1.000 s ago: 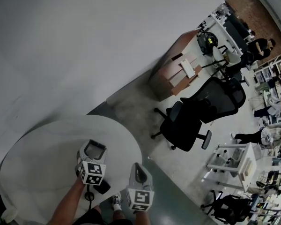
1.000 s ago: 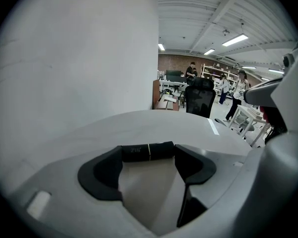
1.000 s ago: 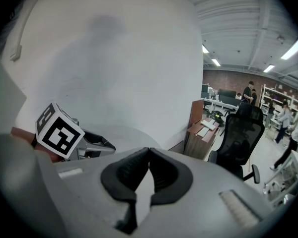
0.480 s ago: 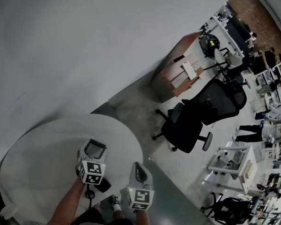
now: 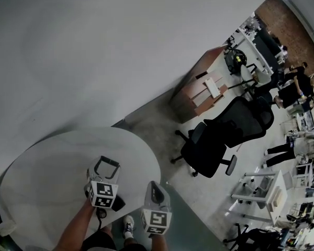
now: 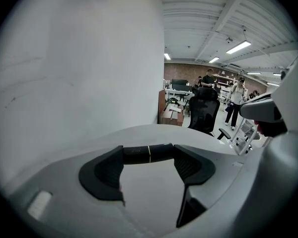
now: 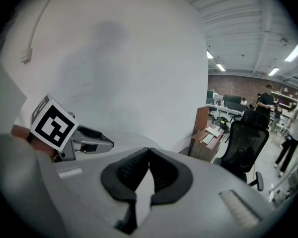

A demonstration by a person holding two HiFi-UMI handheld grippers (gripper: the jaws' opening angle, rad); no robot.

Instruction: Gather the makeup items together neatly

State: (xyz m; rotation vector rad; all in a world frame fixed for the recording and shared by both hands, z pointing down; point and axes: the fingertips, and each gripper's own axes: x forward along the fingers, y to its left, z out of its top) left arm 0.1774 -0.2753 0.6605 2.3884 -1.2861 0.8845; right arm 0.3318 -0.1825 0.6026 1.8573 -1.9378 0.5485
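Observation:
A slim black makeup tube (image 6: 139, 153) with a thin pale ring at its middle lies crosswise between the pads of my left gripper (image 6: 150, 164), which is shut on its two ends. In the head view the left gripper (image 5: 107, 166) hangs a little above the round white table (image 5: 42, 166) with the tube (image 5: 109, 160) across its tips. My right gripper (image 5: 153, 186) is beside it over the table's near right edge. Its pads (image 7: 139, 170) are pressed together with nothing between them, so the right gripper (image 7: 149, 156) is shut. No other makeup items show.
A black office chair (image 5: 220, 140) stands on the floor right of the table, with a brown wooden cabinet (image 5: 199, 90) behind it against the white wall. Desks, trolleys and several people fill the far right. A small pale object (image 5: 4, 228) sits at the table's left edge.
My left gripper has risen from the tabletop with the black tube across its jaws. The right gripper has lifted slightly and stays shut.

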